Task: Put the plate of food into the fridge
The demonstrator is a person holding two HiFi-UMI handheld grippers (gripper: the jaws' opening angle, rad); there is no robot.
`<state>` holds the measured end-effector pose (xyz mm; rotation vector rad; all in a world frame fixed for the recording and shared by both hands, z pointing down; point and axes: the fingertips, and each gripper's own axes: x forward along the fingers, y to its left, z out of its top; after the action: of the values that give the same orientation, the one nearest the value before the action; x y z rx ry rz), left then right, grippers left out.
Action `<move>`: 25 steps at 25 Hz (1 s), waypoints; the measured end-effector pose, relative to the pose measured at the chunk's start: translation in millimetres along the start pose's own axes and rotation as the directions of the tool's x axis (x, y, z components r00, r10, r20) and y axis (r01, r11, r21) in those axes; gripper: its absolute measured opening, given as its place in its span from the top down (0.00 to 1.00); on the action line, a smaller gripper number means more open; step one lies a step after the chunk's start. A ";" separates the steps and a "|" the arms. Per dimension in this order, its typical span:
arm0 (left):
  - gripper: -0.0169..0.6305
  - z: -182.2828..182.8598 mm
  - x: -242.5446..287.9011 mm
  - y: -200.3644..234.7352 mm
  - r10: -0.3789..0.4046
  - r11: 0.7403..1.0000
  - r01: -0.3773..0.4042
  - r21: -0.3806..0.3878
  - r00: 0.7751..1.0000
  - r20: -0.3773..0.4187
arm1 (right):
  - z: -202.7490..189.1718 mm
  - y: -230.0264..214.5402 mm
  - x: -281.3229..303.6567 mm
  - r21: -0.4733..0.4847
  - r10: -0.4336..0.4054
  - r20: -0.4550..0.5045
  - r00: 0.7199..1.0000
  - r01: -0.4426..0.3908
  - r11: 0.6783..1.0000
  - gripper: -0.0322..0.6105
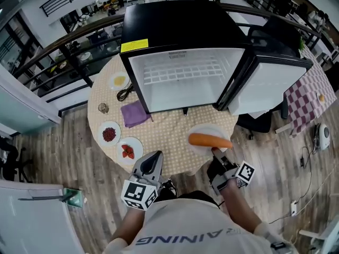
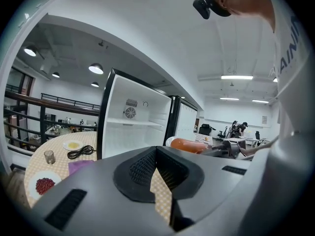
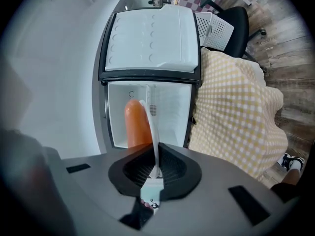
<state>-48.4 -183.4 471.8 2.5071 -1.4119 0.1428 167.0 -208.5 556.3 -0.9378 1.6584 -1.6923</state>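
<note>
A white plate (image 1: 203,129) with a long orange sausage (image 1: 210,140) on it hovers over the near right part of the round table, in front of the open black fridge (image 1: 183,78). My right gripper (image 1: 216,152) is shut on the plate's near rim (image 3: 153,132); the right gripper view has the sausage (image 3: 137,124) left of the rim and the empty white fridge interior (image 3: 170,107) beyond. My left gripper (image 1: 155,156) hangs at the table's near edge, shut on nothing. The left gripper view has the fridge (image 2: 130,127) ahead and the sausage (image 2: 189,145) to its right.
The fridge door (image 1: 270,83) stands open to the right. Left of the fridge lie a purple cloth (image 1: 134,113), a black cable (image 1: 126,92), a glass (image 1: 103,108), a plate of yellow food (image 1: 119,81), a plate of red beans (image 1: 109,134) and a plate of red pieces (image 1: 128,150).
</note>
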 end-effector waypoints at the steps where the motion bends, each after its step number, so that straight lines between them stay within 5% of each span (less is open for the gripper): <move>1: 0.96 1.6 2.3 7.2 -0.007 1.000 0.007 0.002 1.000 -0.002 | 0.4 0.9 8.4 -0.001 -0.003 0.007 1.000 0.003 1.000 0.90; 11: 0.96 6.3 15.4 59.9 -0.020 1.000 0.020 -0.019 1.000 -0.015 | 13.2 0.2 81.3 0.000 -0.058 0.055 0.997 0.059 0.998 0.90; 25: 0.96 1.0 27.3 68.1 0.125 0.989 -0.129 -0.068 0.990 -0.058 | 68.4 -41.9 188.2 0.036 -0.152 0.054 0.987 0.151 0.988 0.90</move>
<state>-92.2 -239.8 488.6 2.3384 -1.5274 0.1786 115.9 -398.6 612.1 -1.1109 1.5524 -1.7685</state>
